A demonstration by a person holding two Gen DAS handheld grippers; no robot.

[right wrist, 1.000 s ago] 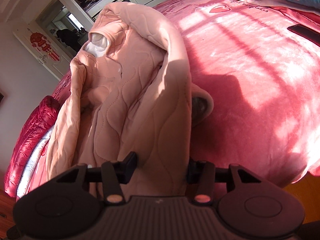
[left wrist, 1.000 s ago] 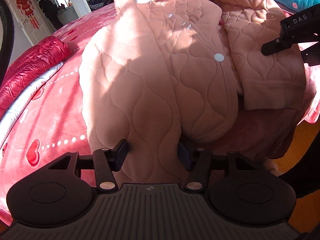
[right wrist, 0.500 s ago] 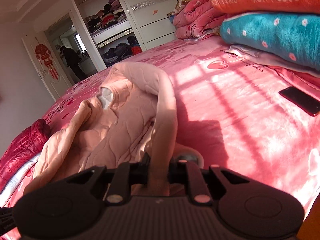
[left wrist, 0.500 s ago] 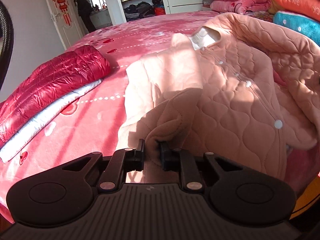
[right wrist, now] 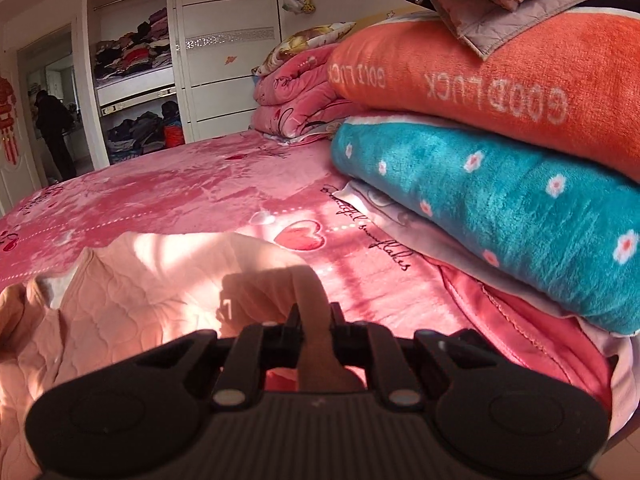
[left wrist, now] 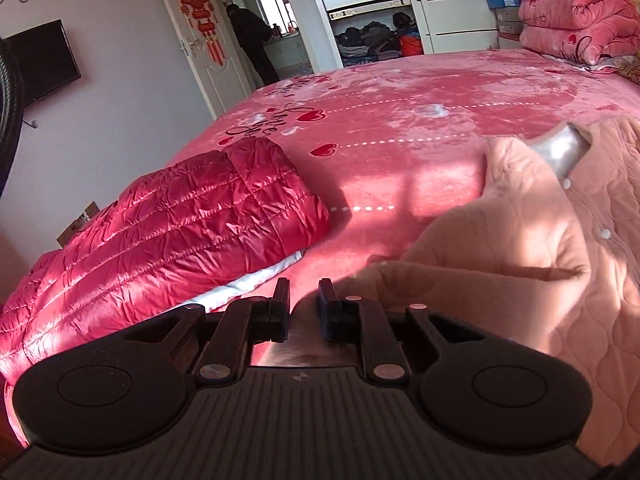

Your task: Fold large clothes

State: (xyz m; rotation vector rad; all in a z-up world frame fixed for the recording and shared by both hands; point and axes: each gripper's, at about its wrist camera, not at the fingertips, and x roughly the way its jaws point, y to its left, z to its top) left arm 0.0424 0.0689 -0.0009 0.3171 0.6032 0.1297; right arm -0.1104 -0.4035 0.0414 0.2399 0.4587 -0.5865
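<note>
The bed [left wrist: 400, 160] carries the pink quilted garment [left wrist: 540, 248], its lower part lifted mid-fold. The left gripper [left wrist: 304, 304] and right gripper [right wrist: 314, 320], just closed, pinch its hem; next, lay it over evenly.

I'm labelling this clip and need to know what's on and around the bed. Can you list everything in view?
Quilted jacket: one, peach, on the bed, pinched by both grippers.
Puffer jacket: one, glossy red, folded, bed's left edge.
Bedspread: one, pink with hearts.
Orange blanket: one, top of the stack.
Teal blanket: one, flowered, beneath it.
Pink quilts: stacked, far corner.
Wardrobe: white, open shelves.
Person: one, dark clothes, in the doorway.
Left gripper: black fingers shut on fabric.
Right gripper: likewise.
</note>
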